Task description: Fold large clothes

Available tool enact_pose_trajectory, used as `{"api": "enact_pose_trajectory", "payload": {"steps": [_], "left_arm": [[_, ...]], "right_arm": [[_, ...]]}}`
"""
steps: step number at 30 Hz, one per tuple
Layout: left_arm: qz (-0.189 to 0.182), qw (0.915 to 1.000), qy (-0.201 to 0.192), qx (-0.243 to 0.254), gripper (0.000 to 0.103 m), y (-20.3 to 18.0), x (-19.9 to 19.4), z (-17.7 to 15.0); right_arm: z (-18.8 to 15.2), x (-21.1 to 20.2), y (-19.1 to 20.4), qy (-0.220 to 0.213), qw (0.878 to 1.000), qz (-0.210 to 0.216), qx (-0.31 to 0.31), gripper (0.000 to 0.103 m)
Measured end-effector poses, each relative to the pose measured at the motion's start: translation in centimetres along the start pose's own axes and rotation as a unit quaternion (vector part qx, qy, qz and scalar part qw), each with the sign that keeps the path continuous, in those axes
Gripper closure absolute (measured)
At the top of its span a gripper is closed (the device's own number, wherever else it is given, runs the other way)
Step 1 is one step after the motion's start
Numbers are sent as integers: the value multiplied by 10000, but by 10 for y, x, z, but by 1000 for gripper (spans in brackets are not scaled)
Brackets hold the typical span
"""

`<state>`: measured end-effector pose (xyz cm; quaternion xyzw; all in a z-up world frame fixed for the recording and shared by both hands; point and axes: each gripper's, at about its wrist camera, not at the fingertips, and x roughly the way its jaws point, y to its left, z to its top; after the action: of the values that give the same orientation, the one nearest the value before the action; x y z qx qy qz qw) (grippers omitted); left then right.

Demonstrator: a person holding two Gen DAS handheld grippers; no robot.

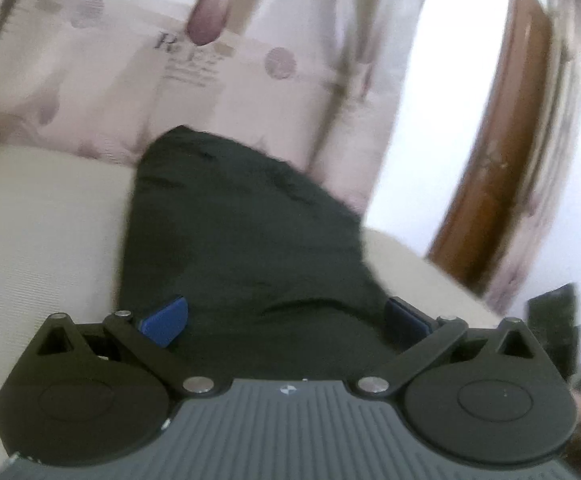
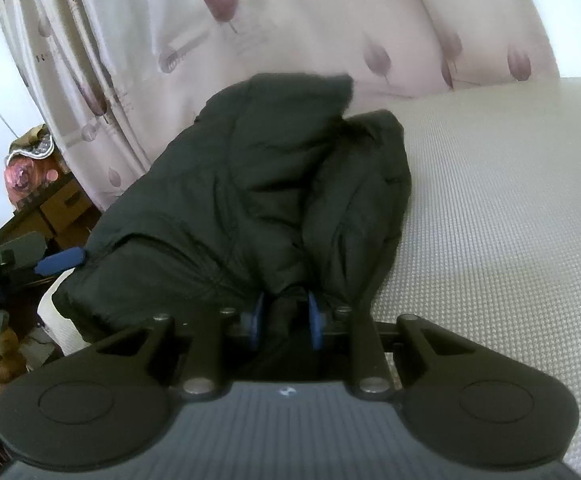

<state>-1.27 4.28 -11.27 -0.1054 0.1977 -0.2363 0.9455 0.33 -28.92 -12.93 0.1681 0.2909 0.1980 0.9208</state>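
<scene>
A dark, padded garment lies bunched on a cream textured surface. In the left wrist view my left gripper is open, its blue fingertips wide apart with the garment's near edge between them. In the right wrist view the garment is folded into thick layers. My right gripper is shut on a fold of it, the blue fingertips pinching the cloth. The left gripper's blue finger shows at the garment's left edge in the right wrist view.
A pale curtain with purple motifs hangs behind the surface. A brown wooden frame stands at the right in the left wrist view. Boxes and clutter sit at the left of the right wrist view. The cream surface extends right.
</scene>
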Motion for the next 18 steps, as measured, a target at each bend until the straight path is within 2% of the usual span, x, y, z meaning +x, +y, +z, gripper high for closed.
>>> {"api": "enact_pose_trajectory", "payload": {"steps": [6, 9, 14, 18], "left_arm": [[598, 9965, 337, 473, 0, 2, 14, -10], [664, 9964, 473, 216, 0, 11, 18, -10], [620, 9932, 813, -562, 0, 36, 22, -12], [730, 9925, 827, -529, 0, 34, 22, -9]], "right_arm": [[-4, 2, 12, -89, 9995, -149, -253, 82], [-5, 2, 12, -81, 9995, -186, -256, 82], [-5, 1, 20, -80, 9986, -366, -372, 82], [-5, 1, 24, -76, 9984, -448, -342, 82]]}}
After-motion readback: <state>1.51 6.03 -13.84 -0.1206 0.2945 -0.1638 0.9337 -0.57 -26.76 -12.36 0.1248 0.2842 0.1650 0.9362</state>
